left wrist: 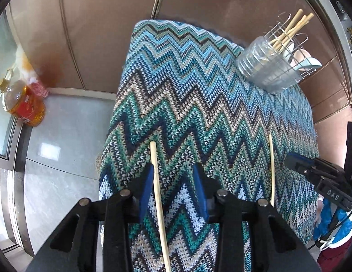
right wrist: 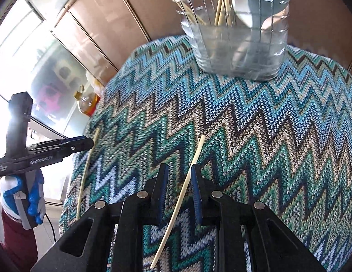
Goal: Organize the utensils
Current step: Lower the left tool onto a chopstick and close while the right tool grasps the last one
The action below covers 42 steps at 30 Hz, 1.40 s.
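Note:
Two pale chopsticks lie on a zigzag-knit cloth (left wrist: pixel 187 104). In the left wrist view one chopstick (left wrist: pixel 158 195) runs between the open fingers of my left gripper (left wrist: pixel 173 170), close to the left finger. The other chopstick (left wrist: pixel 272 170) lies to the right near my right gripper (left wrist: pixel 298 163). In the right wrist view my right gripper (right wrist: pixel 178 170) is open around a chopstick (right wrist: pixel 187 181) that lies close to the right finger. The other chopstick (right wrist: pixel 85 172) lies by my left gripper (right wrist: pixel 89 141). A clear utensil holder (left wrist: pixel 266 68) with chopsticks and spoons stands at the far end; it also shows in the right wrist view (right wrist: pixel 239 45).
An oil bottle (left wrist: pixel 21 102) stands on the grey floor to the left of the cloth-covered table. Brown cabinet panels (left wrist: pixel 103 34) rise behind it. Glass doors (right wrist: pixel 39 79) are at the left. A gloved hand (right wrist: pixel 28 195) holds the left gripper.

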### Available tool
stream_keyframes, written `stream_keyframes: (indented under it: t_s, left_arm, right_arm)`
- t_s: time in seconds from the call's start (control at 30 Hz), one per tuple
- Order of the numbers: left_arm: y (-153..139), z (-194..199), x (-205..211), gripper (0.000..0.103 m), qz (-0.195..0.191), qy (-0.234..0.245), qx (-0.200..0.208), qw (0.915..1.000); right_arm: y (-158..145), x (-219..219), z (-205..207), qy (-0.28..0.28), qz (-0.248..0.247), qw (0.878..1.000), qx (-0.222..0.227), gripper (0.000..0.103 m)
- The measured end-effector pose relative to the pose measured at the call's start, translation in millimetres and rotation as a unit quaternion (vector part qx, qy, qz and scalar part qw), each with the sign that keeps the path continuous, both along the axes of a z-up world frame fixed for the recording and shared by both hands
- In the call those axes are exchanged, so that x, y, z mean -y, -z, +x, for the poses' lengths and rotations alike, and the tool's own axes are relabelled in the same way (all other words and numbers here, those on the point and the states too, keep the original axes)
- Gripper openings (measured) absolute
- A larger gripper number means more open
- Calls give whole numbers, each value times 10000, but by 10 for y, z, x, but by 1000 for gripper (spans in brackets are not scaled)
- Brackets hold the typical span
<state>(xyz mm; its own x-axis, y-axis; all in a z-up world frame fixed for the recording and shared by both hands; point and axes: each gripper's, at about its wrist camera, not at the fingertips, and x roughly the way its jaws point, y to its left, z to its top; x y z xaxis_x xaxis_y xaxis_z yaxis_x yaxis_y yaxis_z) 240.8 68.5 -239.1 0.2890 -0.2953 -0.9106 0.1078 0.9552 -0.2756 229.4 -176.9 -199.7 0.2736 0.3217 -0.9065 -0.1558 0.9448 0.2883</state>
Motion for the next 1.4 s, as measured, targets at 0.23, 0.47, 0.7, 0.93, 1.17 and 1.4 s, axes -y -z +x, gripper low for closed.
stream_keyframes:
  t_s: [0.23, 0.47, 0.7, 0.93, 1.17, 1.4]
  left_arm:
    - [104, 51, 43, 21, 86, 131, -141, 9998]
    - [161, 84, -12, 7, 52, 122, -195, 9997]
    - [177, 59, -39, 6, 219, 214, -164, 9994]
    - [185, 70, -19, 0, 325, 195, -168, 9991]
    - [184, 68, -11, 0, 391, 107, -213, 9990]
    - [202, 168, -18, 3, 305, 27, -597, 9977]
  right_arm:
    - [222, -60, 202, -3, -267, 9985, -475, 16]
    - [413, -217, 284, -159, -586, 9960, -663, 13]
    - [487, -423, 358, -264, -775, 9941, -714, 13]
    - [529, -611, 392, -340, -859, 9932, -713, 12]
    - [519, -448, 327, -264, -676, 9951, -673, 8]
    - [496, -321, 296, -309, -616, 9954, -658, 8]
